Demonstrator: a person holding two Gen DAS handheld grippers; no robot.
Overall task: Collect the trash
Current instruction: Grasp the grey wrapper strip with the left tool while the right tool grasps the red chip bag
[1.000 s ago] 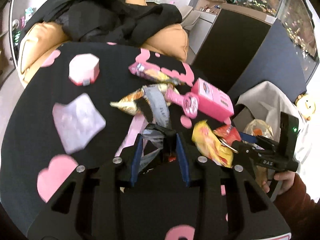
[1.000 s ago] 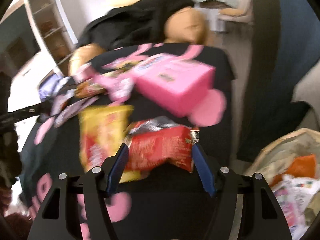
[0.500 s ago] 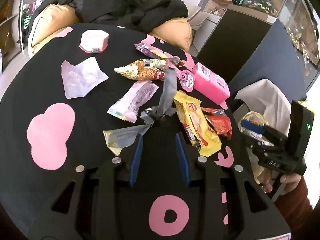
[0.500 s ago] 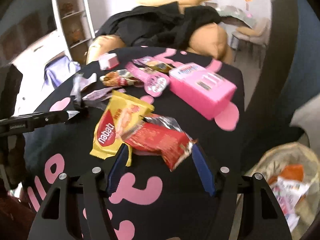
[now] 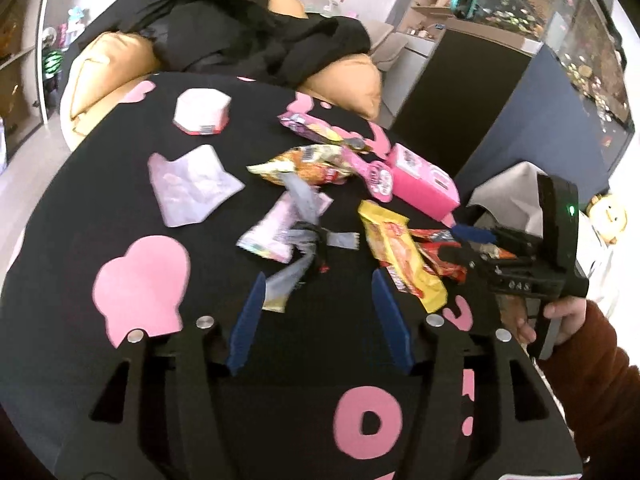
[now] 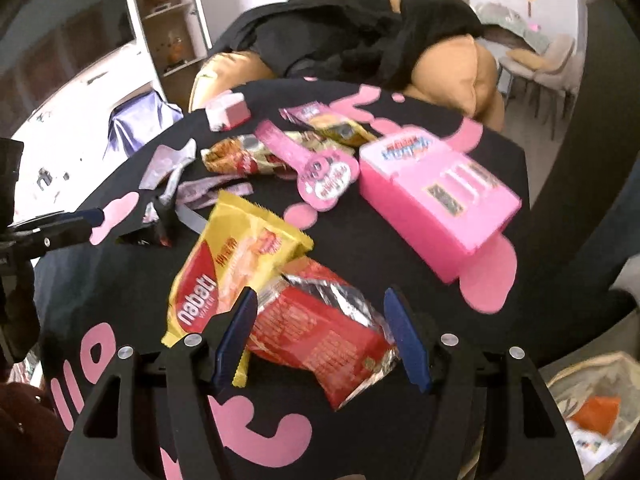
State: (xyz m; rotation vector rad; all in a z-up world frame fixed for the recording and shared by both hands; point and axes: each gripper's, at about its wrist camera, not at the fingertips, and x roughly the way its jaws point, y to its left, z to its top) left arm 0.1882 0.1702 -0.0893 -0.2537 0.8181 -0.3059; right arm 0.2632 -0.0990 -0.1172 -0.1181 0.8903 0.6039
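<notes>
Several wrappers lie on the black table [image 5: 100, 200]. My left gripper [image 5: 318, 280] is open and empty, just short of a crumpled grey wrapper [image 5: 308, 240] that lies on the table. My right gripper [image 6: 320, 300] is open, its fingers on either side of a red foil wrapper [image 6: 320, 332] that lies partly over a yellow Nabati wafer pack [image 6: 228, 264]. In the left wrist view the right gripper [image 5: 460, 244] sits over the red wrapper [image 5: 444, 256] beside the yellow pack [image 5: 400, 256].
A pink box [image 6: 436, 196], a pink round-headed packet [image 6: 316, 172], an orange snack bag [image 5: 308, 164], a pale lilac wrapper [image 5: 192, 188] and a white-pink box [image 5: 202, 114] lie further back. A lined trash basket [image 6: 592, 408] stands at the table's right edge. A sofa with black clothes [image 5: 240, 32] is behind.
My left gripper has opened and let go of the grey wrapper, which now lies on the table. My right gripper has moved down around the red wrapper.
</notes>
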